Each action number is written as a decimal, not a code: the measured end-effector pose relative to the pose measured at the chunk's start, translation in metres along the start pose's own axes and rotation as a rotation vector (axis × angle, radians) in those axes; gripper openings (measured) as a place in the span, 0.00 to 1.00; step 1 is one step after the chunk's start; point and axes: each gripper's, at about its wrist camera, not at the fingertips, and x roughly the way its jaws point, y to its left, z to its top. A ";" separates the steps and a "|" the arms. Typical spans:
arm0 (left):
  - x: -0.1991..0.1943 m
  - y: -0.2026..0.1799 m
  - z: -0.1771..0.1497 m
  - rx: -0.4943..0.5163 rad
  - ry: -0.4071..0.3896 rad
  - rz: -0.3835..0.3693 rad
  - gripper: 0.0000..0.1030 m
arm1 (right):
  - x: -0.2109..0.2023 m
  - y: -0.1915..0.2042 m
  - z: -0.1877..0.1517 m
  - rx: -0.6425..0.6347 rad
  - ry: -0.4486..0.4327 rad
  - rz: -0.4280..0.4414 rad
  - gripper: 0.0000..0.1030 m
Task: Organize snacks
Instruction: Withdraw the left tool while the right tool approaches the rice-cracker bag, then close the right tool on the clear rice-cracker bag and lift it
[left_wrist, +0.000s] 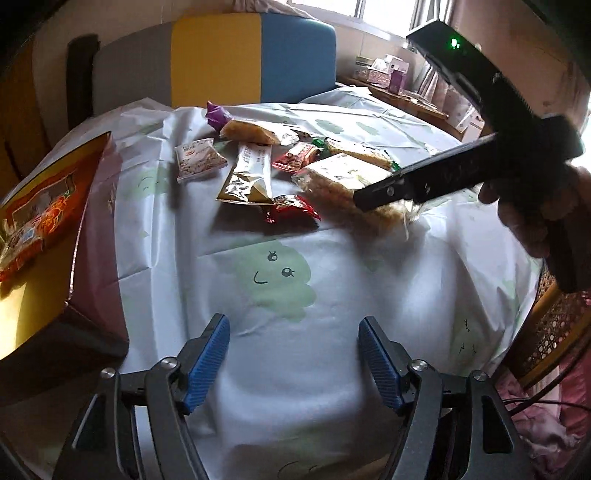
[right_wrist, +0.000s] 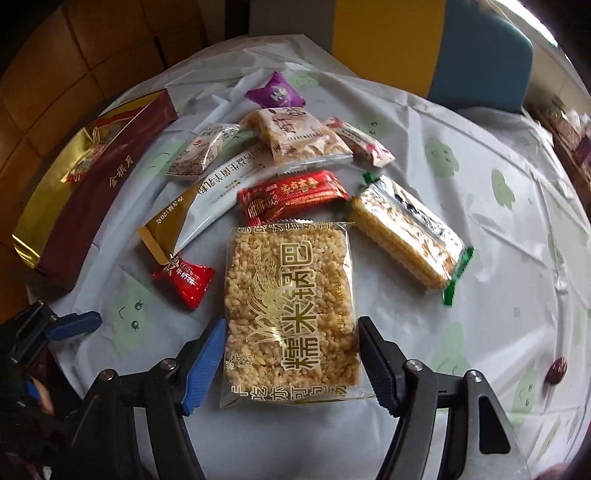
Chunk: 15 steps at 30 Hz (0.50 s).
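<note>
Blue-padded, your right tongs straddle the rice-cracker pack mid-tabletop, pads apart, contact unclear; your left tongs hang spread wide near the gift box.

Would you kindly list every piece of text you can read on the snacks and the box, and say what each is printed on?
"糯米锅巴": gold characters on the rice cracker pack between the right gripper's fingers.
"金秋月": gold characters on the maroon gift box.
"20g", partly legible: on the white and gold sachet.
Red wrappers, purple candy and other packets: too blurred to read.
</note>
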 end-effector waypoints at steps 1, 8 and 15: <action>-0.001 -0.001 -0.001 0.002 -0.005 -0.001 0.73 | -0.003 -0.001 0.000 0.004 -0.004 0.000 0.69; -0.001 -0.003 -0.006 0.016 -0.047 -0.011 0.75 | -0.024 0.009 0.010 0.001 -0.023 0.027 0.69; -0.001 -0.003 -0.006 0.013 -0.059 -0.014 0.75 | -0.028 0.034 0.026 -0.096 -0.011 -0.007 0.64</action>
